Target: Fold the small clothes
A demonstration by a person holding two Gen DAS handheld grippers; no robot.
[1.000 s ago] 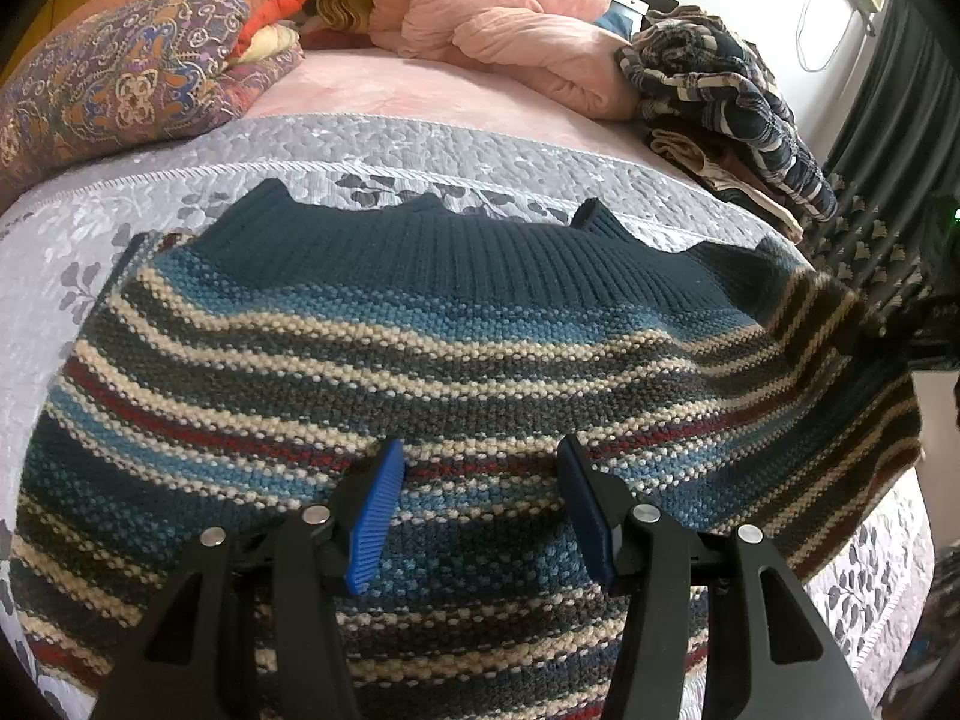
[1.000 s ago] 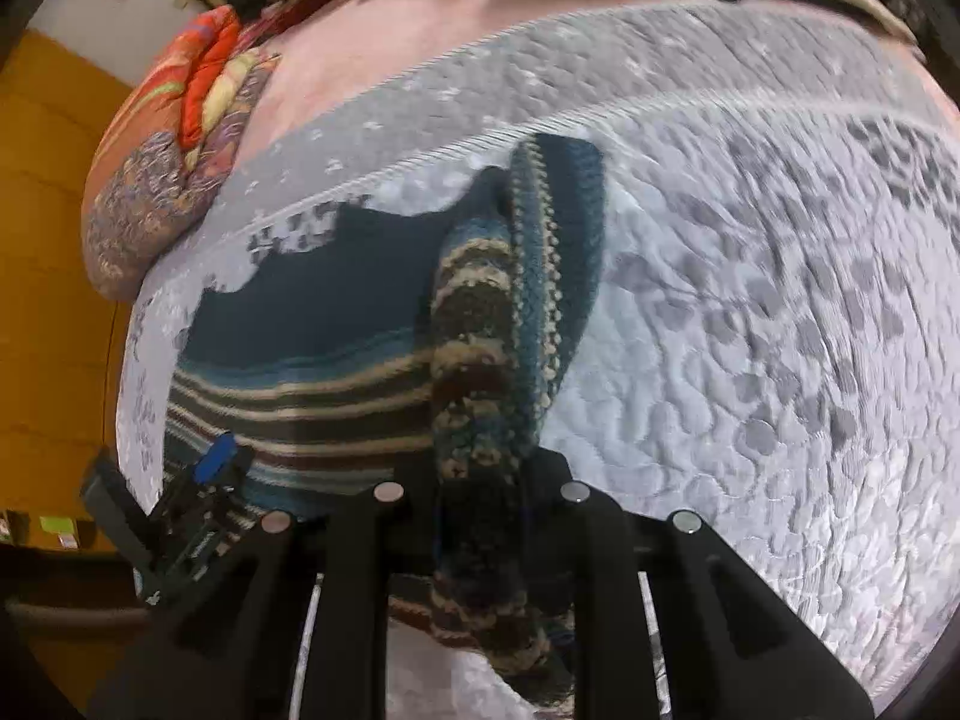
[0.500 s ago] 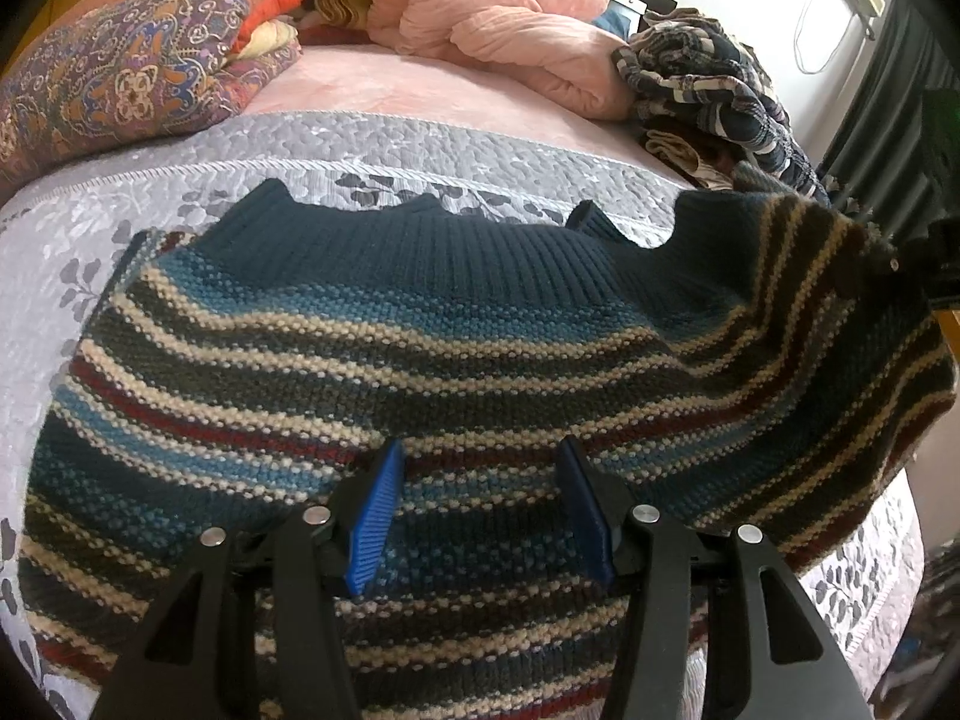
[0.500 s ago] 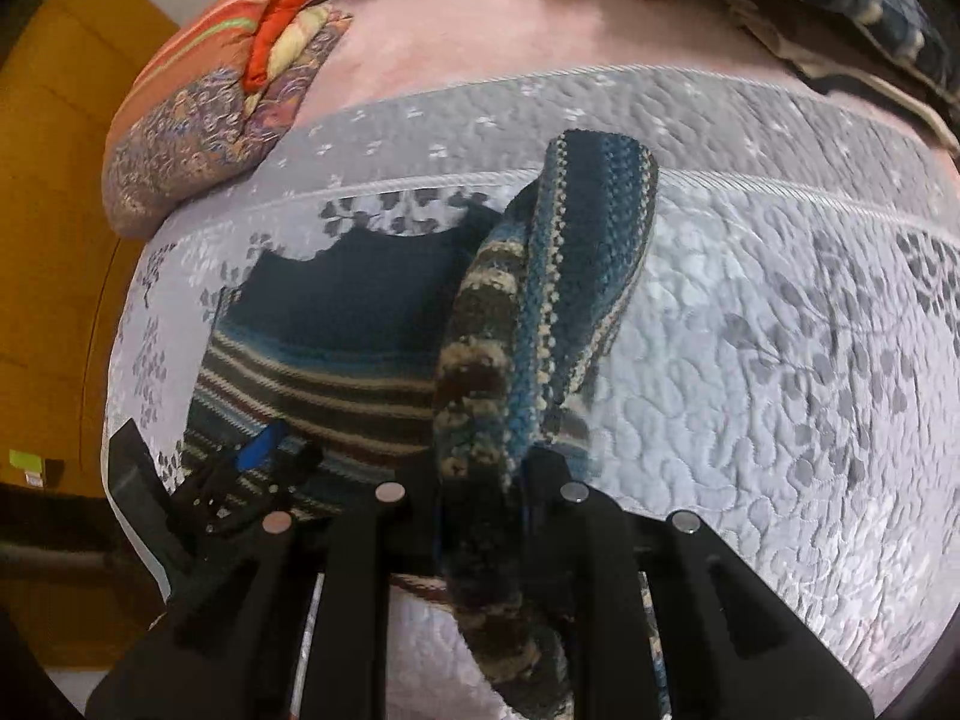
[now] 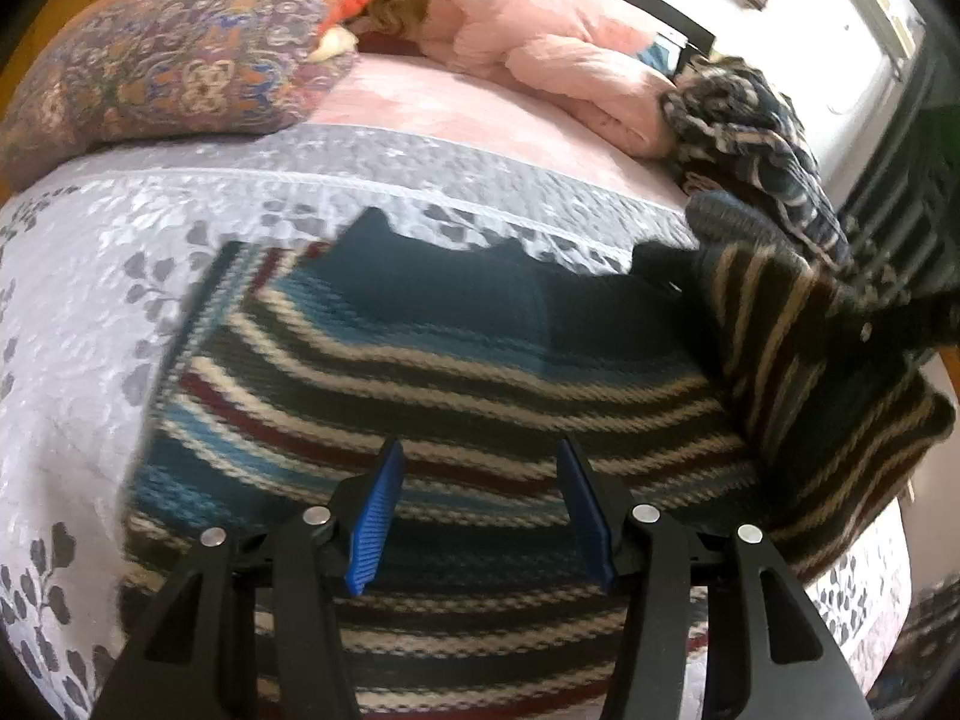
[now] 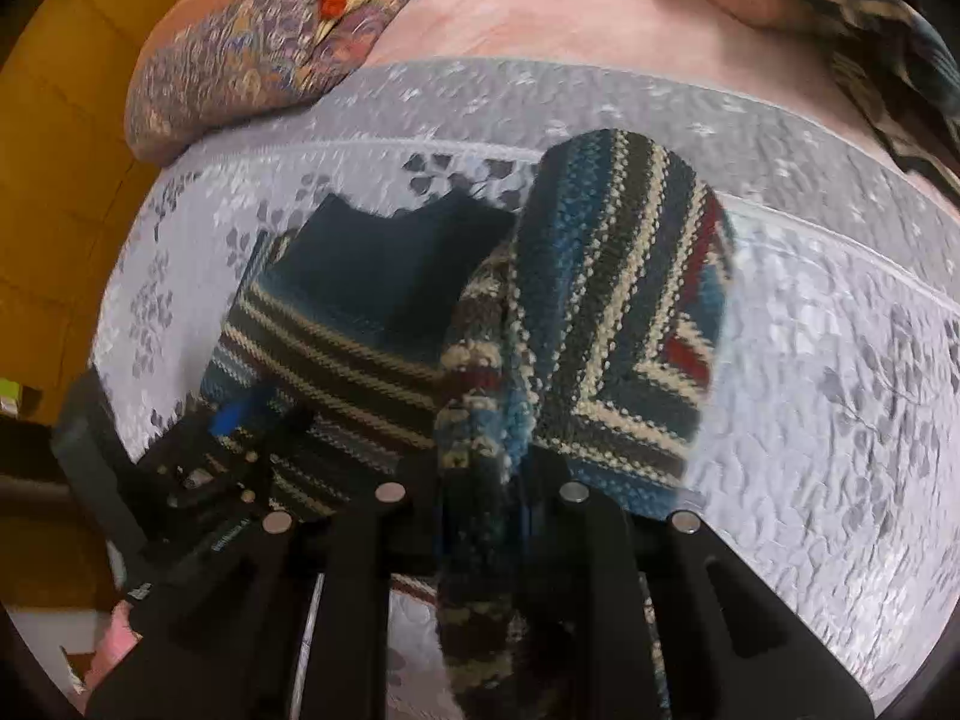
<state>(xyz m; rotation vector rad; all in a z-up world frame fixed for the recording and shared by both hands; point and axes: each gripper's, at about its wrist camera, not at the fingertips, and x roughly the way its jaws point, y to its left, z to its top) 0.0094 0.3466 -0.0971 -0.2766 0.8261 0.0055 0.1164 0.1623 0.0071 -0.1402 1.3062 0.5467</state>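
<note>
The left gripper (image 5: 477, 504) hovers low over the striped sweater (image 5: 456, 396), fingers spread wide, holding nothing. The right gripper (image 6: 480, 516) has its fingers clamped on the sweater's right edge, lifted off the bed (image 5: 78, 324) and carried further inward than half a second ago. The rest of the sweater lies flat on the grey quilt (image 6: 828, 396).

- We see a grey floral quilt (image 5: 90, 276) over the bed
- patterned pillow (image 5: 168, 66) at its head
- pink blanket (image 5: 540, 54) bunched beside it
- plaid clothes pile (image 5: 750, 126), far right
</note>
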